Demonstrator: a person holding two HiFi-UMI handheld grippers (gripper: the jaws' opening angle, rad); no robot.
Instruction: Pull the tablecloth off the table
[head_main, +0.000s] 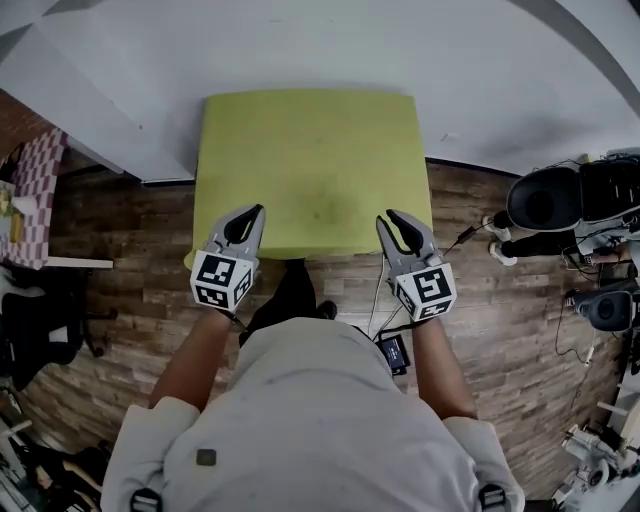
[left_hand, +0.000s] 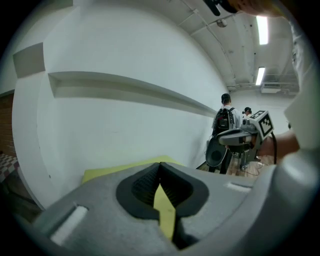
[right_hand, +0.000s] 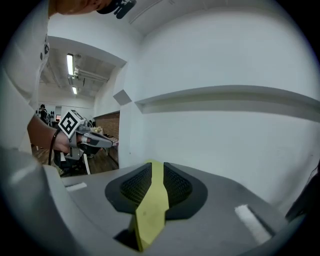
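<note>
While both grippers sit at the near hem, tablecloth lies spread flat at 12 o'clock from the person, table hidden under it. Left gripper is at the cloth's 7 o'clock corner, clamped tight on a thin fold. Right gripper is at 5 o'clock, pinching a thicker fold, jaws slightly wider. Cloth looks light and limp, probably slides easily. Hem corners are the right hold; an uneven pull would likely skew it.
</note>
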